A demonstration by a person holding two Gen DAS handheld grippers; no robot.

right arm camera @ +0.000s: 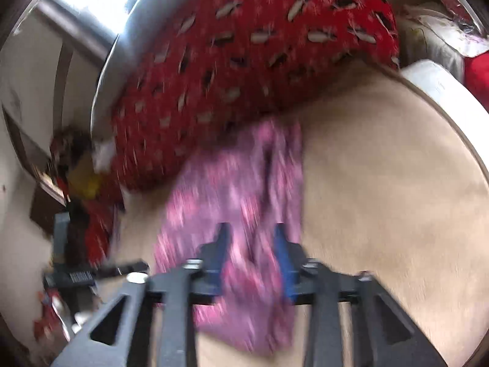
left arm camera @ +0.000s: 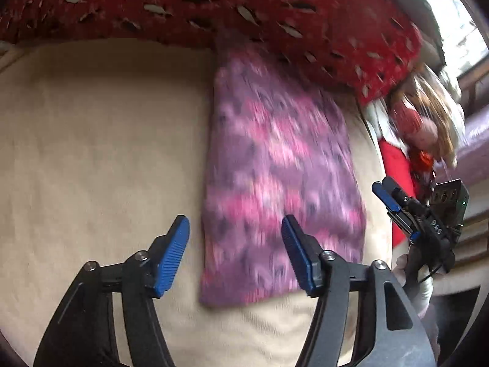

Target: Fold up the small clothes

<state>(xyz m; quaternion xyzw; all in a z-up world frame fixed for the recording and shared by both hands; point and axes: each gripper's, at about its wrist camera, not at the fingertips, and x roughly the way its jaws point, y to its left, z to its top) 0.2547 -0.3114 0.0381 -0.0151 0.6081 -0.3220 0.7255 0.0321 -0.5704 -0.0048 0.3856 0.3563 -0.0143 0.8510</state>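
A small purple and pink patterned garment (left arm camera: 281, 171) lies folded into a long strip on a beige cloth surface (left arm camera: 101, 140). My left gripper (left arm camera: 235, 244) is open and empty, hovering over the garment's near left edge. My right gripper shows in the left wrist view (left arm camera: 388, 195) to the right of the garment, above the surface edge. In the blurred right wrist view, the right gripper (right arm camera: 252, 244) hangs above the garment (right arm camera: 241, 202), its blue pads apart with a moderate gap and nothing between them.
A red patterned cushion (left arm camera: 244, 6) rests against the garment's far end and shows in the right wrist view (right arm camera: 244, 61). A doll with long hair (left arm camera: 424, 122) and red items sit right of the surface. A white object (right arm camera: 440, 85) lies past the surface's far right edge.
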